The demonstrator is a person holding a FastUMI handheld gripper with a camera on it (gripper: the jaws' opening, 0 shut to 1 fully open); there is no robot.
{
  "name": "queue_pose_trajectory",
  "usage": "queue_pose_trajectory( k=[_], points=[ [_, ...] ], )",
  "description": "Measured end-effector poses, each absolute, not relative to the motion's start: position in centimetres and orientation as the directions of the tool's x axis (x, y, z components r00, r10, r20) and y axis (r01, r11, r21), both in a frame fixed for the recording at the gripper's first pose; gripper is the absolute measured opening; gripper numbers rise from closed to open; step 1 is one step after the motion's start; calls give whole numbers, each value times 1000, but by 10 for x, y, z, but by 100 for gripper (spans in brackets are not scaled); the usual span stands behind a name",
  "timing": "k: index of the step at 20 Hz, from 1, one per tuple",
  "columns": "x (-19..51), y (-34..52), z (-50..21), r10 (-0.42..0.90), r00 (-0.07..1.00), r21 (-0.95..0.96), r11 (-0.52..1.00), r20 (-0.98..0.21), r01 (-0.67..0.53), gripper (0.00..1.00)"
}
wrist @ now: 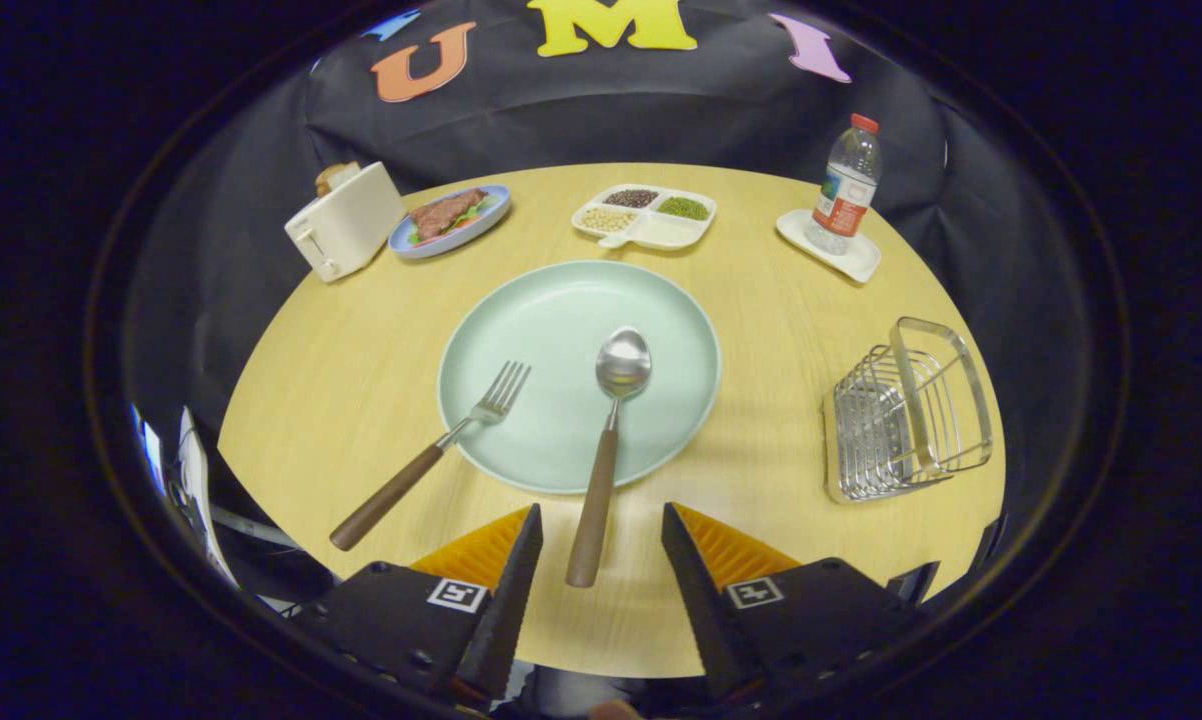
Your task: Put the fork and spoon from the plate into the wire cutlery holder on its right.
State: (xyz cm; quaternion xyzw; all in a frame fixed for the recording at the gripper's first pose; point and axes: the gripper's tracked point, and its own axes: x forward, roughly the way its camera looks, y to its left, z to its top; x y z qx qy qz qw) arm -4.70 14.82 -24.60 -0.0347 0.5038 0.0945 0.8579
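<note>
A pale green plate (561, 310) lies in the middle of the round wooden table (781, 300). A spoon (606, 450) rests with its metal bowl on the plate and its brown handle running back over the rim; the handle's end lies between my fingertips. A fork (431, 458) lies to the spoon's left, tines on the plate, brown handle slanting off onto the table. The wire cutlery holder (906, 410) stands to the right of the plate. My gripper (601, 515) is open, low over the table's near edge, touching neither fork nor spoon.
At the table's far side stand a cream toaster (346, 220) with bread in it, a blue plate of food (451, 218), a divided tray of beans (646, 215), and a water bottle (846, 180) on a white coaster. Black cloth walls surround the table.
</note>
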Motion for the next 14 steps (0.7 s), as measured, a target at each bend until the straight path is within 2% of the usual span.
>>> queue_pose_trajectory(
  k=[4,6,8,9,11,12,14],
  points=[
    [-45,150,-250,131,453,49,981,-882,-189,30],
    [-45,149,-249,137,450,52,979,-882,-197,17],
    [-40,144,-246,131,466,42,979,-875,-197,17],
    [-43,148,-248,145,455,53,976,-879,-209,7],
    [-42,146,-237,164,461,73,975,-872,-208,7],
    [-41,146,-239,172,466,79,974,-868,-212,1],
    [-40,145,-227,180,473,86,973,-863,-214,1]
  ],
)
